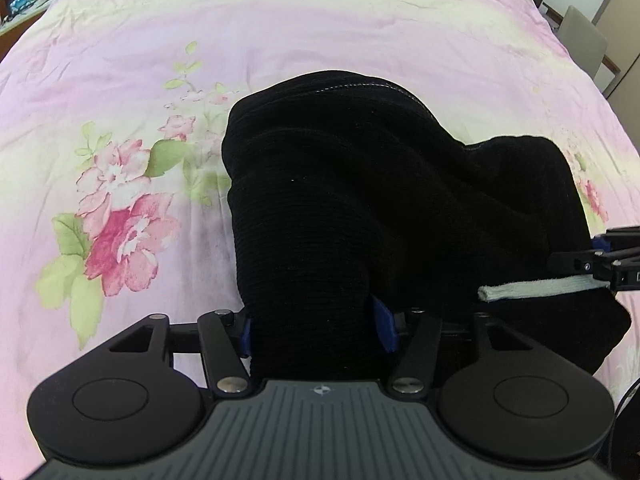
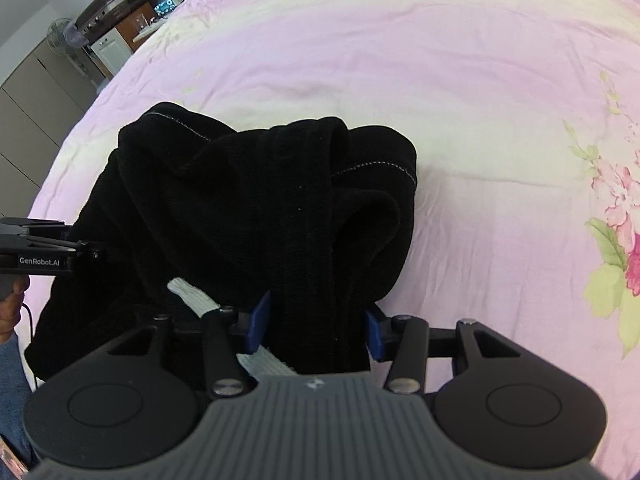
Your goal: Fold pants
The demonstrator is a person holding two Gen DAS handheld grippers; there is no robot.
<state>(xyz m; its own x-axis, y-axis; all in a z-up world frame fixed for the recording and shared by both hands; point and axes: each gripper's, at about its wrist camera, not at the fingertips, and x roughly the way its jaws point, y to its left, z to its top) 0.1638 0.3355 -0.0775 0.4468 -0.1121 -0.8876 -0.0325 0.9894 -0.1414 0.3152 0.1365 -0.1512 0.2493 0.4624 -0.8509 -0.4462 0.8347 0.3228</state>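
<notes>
Black corduroy pants (image 1: pixel 360 184) lie bunched in a heap on the pink flowered bedcover (image 1: pixel 280 32). A thick fold of them runs between the blue pads of my left gripper (image 1: pixel 314 330), whose jaws stand wide and loose around the cloth. In the right wrist view the pants (image 2: pixel 260 200) pass between the fingers of my right gripper (image 2: pixel 318 326), which is shut on a fold. A white drawstring band (image 1: pixel 536 288) sticks out near the waist, and the same band (image 2: pixel 192 292) also lies beside the right gripper's left finger. Each gripper shows at the edge of the other's view.
The bedcover (image 2: pixel 480 80) spreads wide beyond and beside the pants. A chair (image 1: pixel 580 36) stands past the bed's far right edge. Cabinets, a fan (image 2: pixel 60 36) and a desk stand off the bed's left side. A person's hand (image 2: pixel 12 300) holds the left gripper.
</notes>
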